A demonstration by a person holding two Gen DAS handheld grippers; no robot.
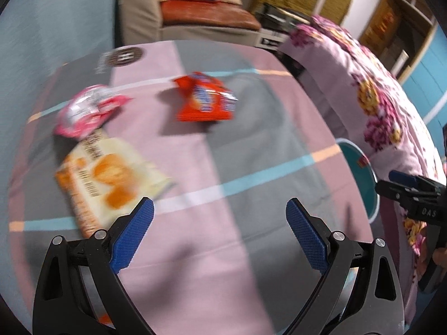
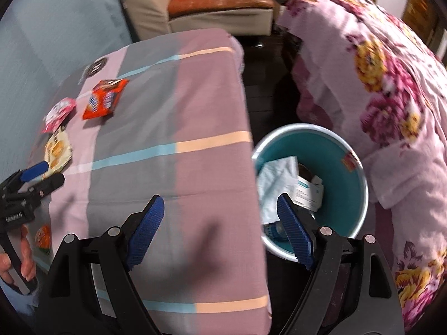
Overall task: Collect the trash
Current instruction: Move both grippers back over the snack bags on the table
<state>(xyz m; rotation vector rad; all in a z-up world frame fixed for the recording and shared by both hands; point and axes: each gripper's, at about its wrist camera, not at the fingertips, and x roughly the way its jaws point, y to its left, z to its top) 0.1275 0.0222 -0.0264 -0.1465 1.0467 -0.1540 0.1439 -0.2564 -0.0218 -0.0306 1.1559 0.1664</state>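
Three empty snack wrappers lie on a table with a pink and grey cloth (image 1: 212, 251): an orange-red bag (image 1: 205, 97), a pink and silver wrapper (image 1: 86, 109) and a cream and orange bag (image 1: 109, 178). My left gripper (image 1: 219, 223) is open and empty, just right of the cream bag. My right gripper (image 2: 219, 217) is open and empty over the table's right edge, beside a teal bin (image 2: 343, 184) holding a tissue (image 2: 276, 184) and paper. The wrappers also show in the right wrist view: orange-red bag (image 2: 104, 99), pink wrapper (image 2: 57, 114), cream bag (image 2: 57, 150).
A bed with a pink floral blanket (image 2: 391, 97) stands right of the bin. A beige armchair with an orange cushion (image 1: 206, 18) is behind the table. A blue wall (image 1: 56, 28) runs along the left. The left gripper shows in the right wrist view (image 2: 33, 178).
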